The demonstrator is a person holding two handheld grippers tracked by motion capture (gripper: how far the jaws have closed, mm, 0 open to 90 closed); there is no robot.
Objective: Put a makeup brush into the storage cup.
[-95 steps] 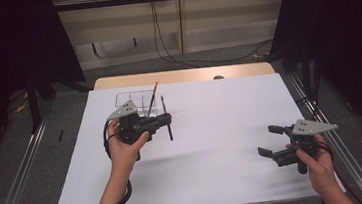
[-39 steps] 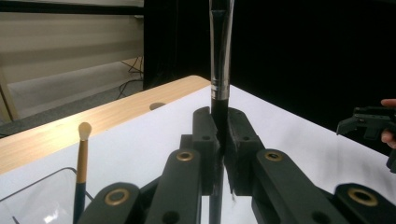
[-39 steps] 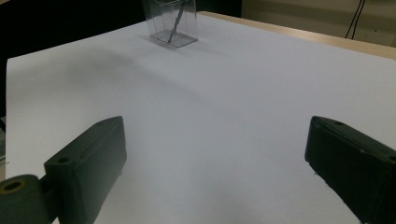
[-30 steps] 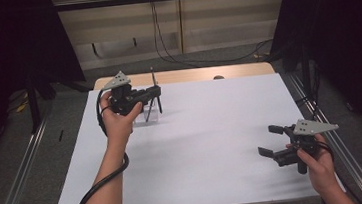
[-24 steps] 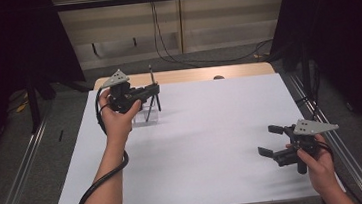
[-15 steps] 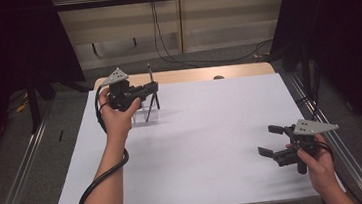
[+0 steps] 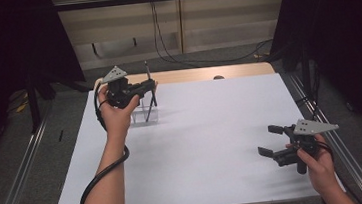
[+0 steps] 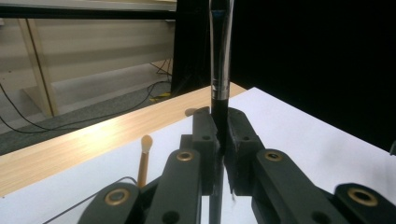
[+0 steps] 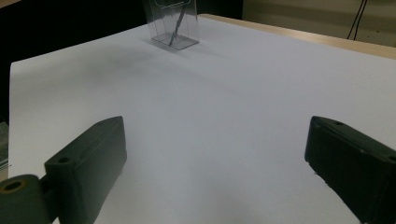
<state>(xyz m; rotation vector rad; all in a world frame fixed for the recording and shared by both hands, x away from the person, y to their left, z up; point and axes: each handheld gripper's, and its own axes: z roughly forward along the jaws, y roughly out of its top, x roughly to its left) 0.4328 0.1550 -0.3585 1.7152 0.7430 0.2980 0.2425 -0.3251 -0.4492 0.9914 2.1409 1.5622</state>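
Here, left gripper [image 8: 219, 140] clamps a black-handled brush [image 8: 220, 60] upright above the clear holder [image 7: 146, 113]; right gripper [image 9: 215, 163], jaws wide apart, rests on the white table [image 7: 212, 129].

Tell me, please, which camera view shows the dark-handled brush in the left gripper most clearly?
The left gripper view: the brush stands upright, clamped between the left gripper jaws, its silver ferrule sharp. The high view shows it as a thin stick over the clear holder. The right gripper view gives just a faint dark line inside the distant holder.
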